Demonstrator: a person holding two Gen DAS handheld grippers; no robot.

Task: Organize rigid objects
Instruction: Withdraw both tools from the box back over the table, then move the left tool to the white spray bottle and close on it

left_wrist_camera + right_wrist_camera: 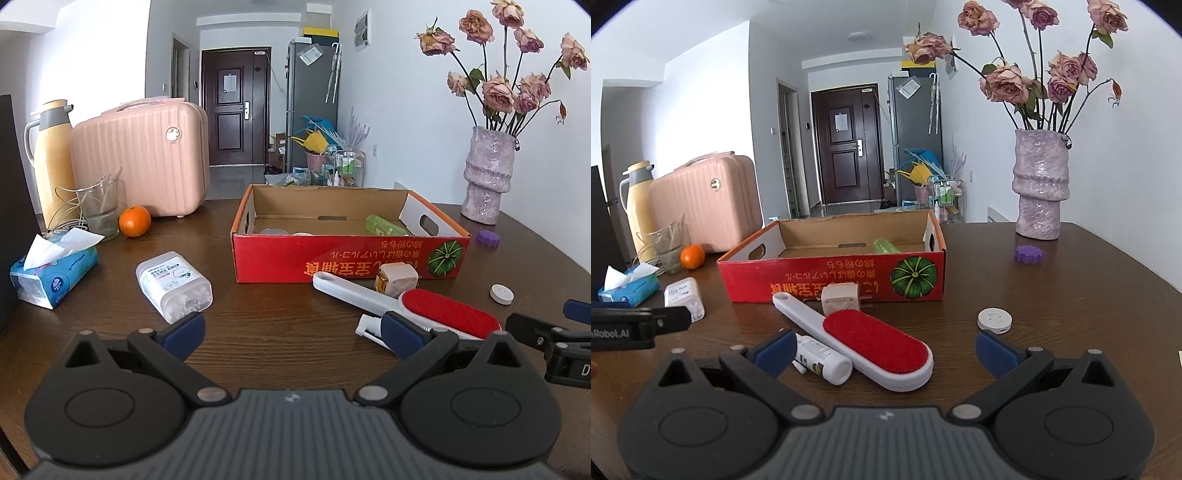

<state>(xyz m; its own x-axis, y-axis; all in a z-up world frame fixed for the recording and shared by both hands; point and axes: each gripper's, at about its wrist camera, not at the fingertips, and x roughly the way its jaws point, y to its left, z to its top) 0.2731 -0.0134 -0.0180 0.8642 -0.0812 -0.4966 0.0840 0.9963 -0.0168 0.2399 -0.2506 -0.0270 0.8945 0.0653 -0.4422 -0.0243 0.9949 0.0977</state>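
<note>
Right tongs point(885, 350) spread wide, empty, above bench point(1071, 295). Lint brush point(864, 341) lay across white bottle point(823, 360). Plug adapter point(840, 301) stood before red cardboard box point(834, 278). White disc point(994, 320) right.

The red box point(831, 280) bears a green striped pumpkin print; the lint brush point(875, 343) is red on white.

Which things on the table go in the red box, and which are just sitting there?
For the job: red box, lint brush, white bottle, plug adapter, round white disc, purple cap, cotton swab box.

Just lying about: vase, suitcase, thermos, orange, tissues.
</note>
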